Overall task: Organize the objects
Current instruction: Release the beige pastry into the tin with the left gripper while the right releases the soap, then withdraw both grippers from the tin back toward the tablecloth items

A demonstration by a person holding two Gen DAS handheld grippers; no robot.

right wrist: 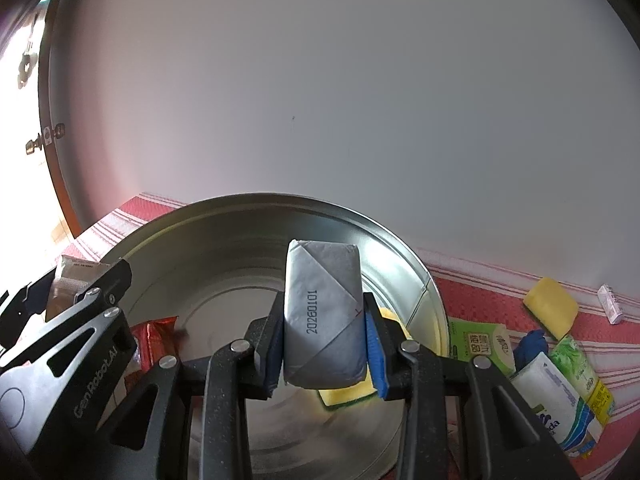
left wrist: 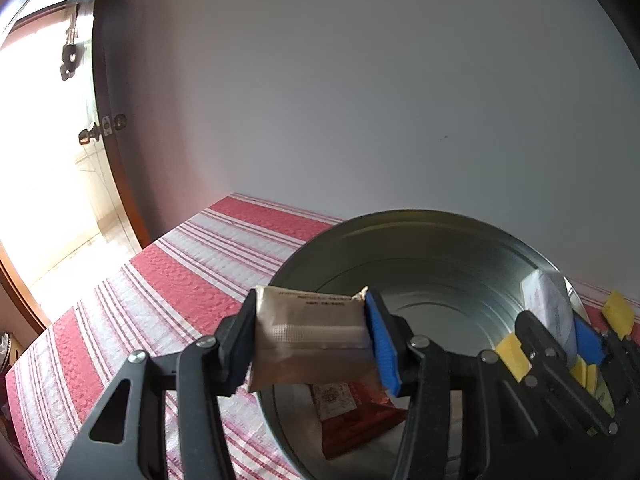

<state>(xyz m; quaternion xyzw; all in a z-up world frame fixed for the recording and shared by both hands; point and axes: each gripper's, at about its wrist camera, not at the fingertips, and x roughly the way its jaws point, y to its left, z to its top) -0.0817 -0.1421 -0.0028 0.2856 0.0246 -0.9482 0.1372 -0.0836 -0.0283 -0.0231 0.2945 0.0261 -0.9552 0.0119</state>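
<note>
Metal tin (right wrist: 416, 264) holds 2 items (perhaps more).

shiny smooth metal tub (right wrist: 224, 232), matt paper-wrapped block (right wrist: 324, 312), glossy foil pouch (left wrist: 312, 340), woven cloth (left wrist: 192, 280).

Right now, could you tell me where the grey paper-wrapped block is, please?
The grey paper-wrapped block is clamped in the right gripper at the right wrist view's centre, above the open metal tub.

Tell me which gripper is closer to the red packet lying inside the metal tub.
Left. The left gripper, with its brown packet, hangs right above the red packet; the right gripper, with its grey packet, is further across the tub.
</note>
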